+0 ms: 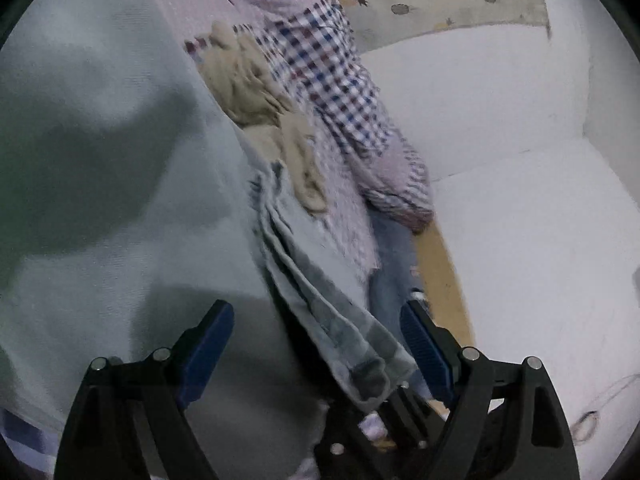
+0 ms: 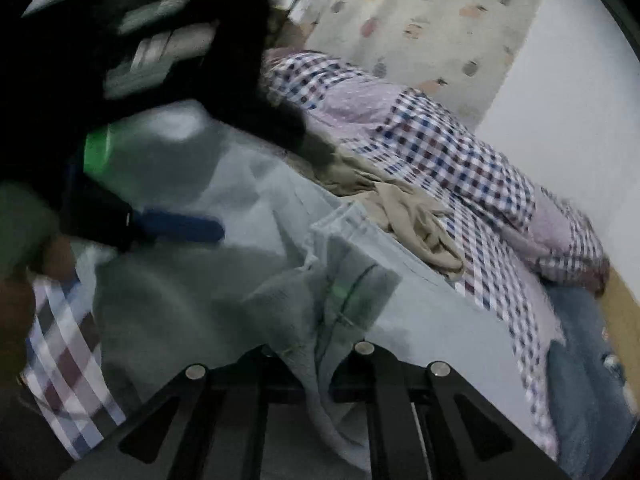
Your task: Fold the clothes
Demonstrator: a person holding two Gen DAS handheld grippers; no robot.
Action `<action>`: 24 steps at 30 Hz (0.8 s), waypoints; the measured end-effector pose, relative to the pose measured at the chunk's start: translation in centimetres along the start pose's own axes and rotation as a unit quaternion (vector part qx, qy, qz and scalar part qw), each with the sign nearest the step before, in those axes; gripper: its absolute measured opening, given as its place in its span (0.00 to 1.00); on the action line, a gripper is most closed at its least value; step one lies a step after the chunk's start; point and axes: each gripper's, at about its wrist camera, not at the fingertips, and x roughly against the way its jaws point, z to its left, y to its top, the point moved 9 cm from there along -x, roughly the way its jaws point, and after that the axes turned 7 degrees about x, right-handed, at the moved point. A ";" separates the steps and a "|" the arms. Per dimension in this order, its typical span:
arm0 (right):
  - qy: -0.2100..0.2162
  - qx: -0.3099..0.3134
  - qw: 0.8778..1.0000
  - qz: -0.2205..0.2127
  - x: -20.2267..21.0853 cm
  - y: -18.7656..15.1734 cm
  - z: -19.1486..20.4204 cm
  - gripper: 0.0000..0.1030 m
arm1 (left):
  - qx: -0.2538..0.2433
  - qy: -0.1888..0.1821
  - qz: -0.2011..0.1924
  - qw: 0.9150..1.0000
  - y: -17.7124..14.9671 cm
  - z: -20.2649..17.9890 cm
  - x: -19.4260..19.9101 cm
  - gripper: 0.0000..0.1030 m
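A pale grey-blue garment (image 1: 112, 208) lies spread below both grippers. My left gripper (image 1: 318, 340) is open, blue pads (image 1: 208, 344) wide apart, with a bunched fold of the garment (image 1: 340, 320) lying between them. In the right wrist view my right gripper (image 2: 316, 356) is shut on a pinched fold of the same garment (image 2: 320, 320), its fingertips hidden by the cloth. The left gripper's blue finger (image 2: 180, 228) shows there at the left over the garment.
A checked shirt (image 1: 332, 64), a beige garment (image 1: 256, 92) and blue jeans (image 1: 392, 272) lie heaped beside the grey one. A white sofa cushion (image 1: 520, 208) is at the right. A patterned rug (image 2: 432, 16) lies beyond. Another plaid cloth (image 2: 68, 352) sits at lower left.
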 end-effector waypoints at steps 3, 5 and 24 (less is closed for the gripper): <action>-0.012 0.006 1.000 -0.009 0.8 0.1 -0.5 0.05 | 0.015 -0.040 0.039 0.998 -1.0 -0.9 -1.4 0.85; -0.004 0.013 1.000 -0.003 1.3 -0.3 -0.5 0.07 | 0.002 -0.029 0.054 0.998 -1.4 -1.2 -2.3 0.85; -0.102 0.054 0.992 -0.056 11.2 -10.7 -7.8 0.75 | 0.002 -0.019 0.078 0.997 -5.3 -3.0 -4.6 0.37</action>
